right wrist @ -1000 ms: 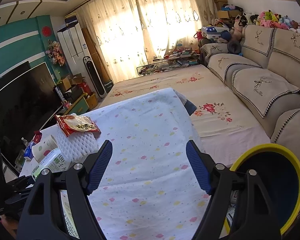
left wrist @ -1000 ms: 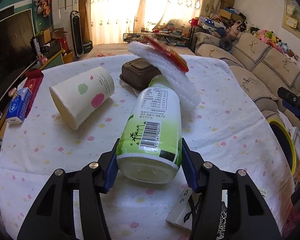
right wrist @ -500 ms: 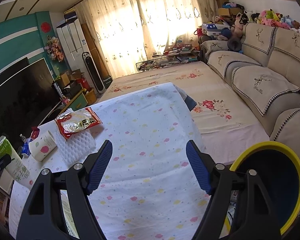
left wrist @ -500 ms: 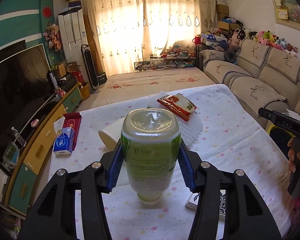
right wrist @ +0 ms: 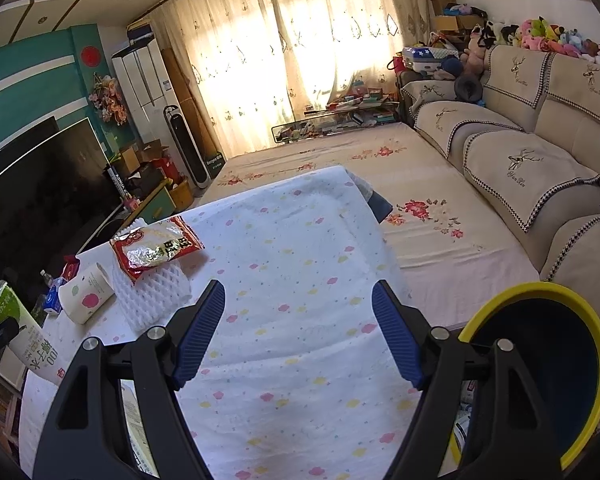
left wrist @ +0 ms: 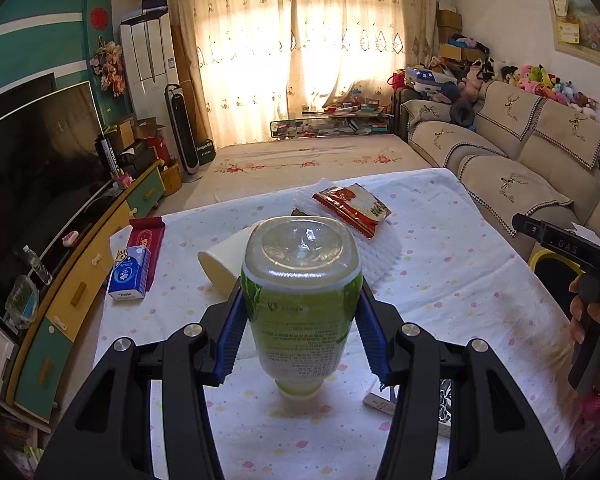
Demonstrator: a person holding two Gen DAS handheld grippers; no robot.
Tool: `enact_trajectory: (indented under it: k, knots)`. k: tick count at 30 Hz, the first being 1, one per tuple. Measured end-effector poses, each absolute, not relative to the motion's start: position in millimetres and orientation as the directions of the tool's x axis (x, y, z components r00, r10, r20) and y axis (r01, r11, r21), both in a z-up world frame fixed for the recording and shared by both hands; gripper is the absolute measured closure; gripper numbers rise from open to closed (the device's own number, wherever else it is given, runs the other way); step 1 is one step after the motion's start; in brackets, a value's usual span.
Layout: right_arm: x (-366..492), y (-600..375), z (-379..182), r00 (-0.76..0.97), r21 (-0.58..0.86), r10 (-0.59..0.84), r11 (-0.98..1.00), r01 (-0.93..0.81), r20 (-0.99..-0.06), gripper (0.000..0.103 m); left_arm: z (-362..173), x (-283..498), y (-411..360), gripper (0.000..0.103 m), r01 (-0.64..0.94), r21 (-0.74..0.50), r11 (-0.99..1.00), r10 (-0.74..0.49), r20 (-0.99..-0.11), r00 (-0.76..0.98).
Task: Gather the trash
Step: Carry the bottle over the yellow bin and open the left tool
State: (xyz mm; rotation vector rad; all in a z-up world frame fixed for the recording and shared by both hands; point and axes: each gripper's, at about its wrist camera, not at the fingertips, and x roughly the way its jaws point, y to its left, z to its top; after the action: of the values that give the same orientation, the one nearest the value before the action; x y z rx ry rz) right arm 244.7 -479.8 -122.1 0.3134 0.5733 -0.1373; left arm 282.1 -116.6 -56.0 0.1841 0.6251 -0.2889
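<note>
The left hand-held gripper (left wrist: 300, 330) has the green-labelled plastic bottle (left wrist: 300, 300) pinched between its blue pads, base up and neck pointing down, lifted clear above the tabletop (left wrist: 460, 280). The right hand-held gripper (right wrist: 299, 332) hangs wide apart over the spotted cloth with nothing in it.

The blue bin with the yellow rim (right wrist: 540, 372) sits off the tabletop's right edge, beside the sofa, so that looks like the target. To do this carry well: keep the squeeze steady, since a thin empty bottle can buckle and slip; swing it across high enough to clear the foam sheet (right wrist: 152, 292) and the red snack packet (right wrist: 156, 250); let go only once the bottle is squarely over the bin's mouth.

Readable writing: the bottle's side shows "100" with Chinese characters in the right view; the fine print facing the left camera is too small to read. The right hand-held gripper's body reads "DAS". The paper cup (right wrist: 86, 298) carries only fruit drawings.
</note>
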Motion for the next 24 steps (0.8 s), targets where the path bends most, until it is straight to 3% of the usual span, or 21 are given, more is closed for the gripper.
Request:
enact_trajectory:
  k: [7, 14, 24]
  knots:
    - [228, -493, -102, 0.861, 0.294, -0.041, 0.931, 0.218, -0.507, 0.031, -30, 268, -134, 0.052, 0.352, 0.076, 0.933, -0.252, -0.560, 0.789]
    - [153, -525, -74, 0.901, 0.290, -0.078, 0.932, 0.218, -0.426, 0.031, 2, 253, -167, 0.052, 0.421, 0.086, 0.903, -0.317, -0.530, 0.787]
    - [33, -585, -107, 0.816, 0.167, -0.287, 0.893, 0.417, -0.503, 0.031, 8, 219, -276, 0.052, 0.628, 0.029, 0.778, -0.509, -0.558, 0.656]
